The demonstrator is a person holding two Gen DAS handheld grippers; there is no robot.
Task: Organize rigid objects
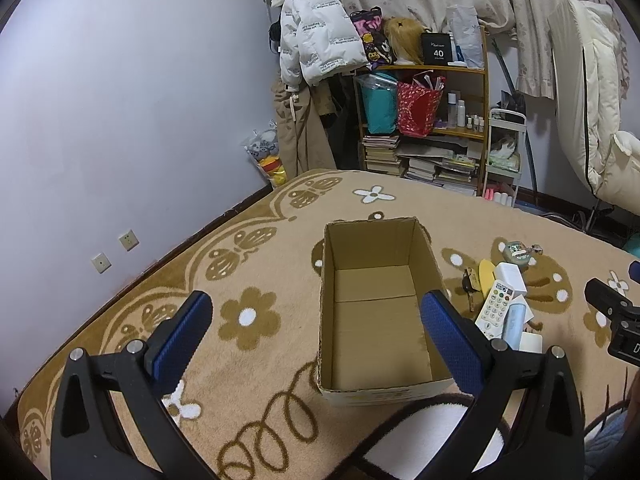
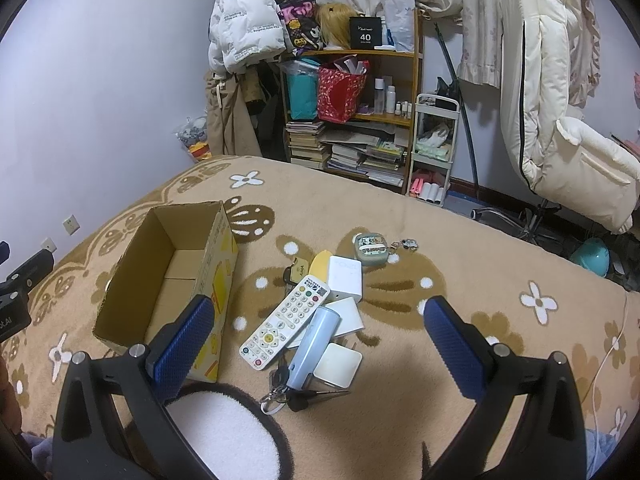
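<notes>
An open, empty cardboard box (image 1: 376, 312) sits on the tan flowered blanket; it also shows in the right wrist view (image 2: 168, 276). To its right lies a pile: a white remote (image 2: 286, 322), a pale blue tube (image 2: 314, 340), white chargers (image 2: 344, 278), a keyring with keys (image 2: 280, 386), a yellow piece (image 2: 318, 262) and a green round case (image 2: 370, 248). My left gripper (image 1: 316, 328) is open above the box's near end. My right gripper (image 2: 318, 334) is open above the pile, holding nothing.
A bookshelf (image 2: 352, 120) with bags and books stands at the back beside a hanging white jacket (image 2: 244, 12). A cream chair (image 2: 560, 120) is at the right. The bed edge runs along the left wall (image 1: 120, 120).
</notes>
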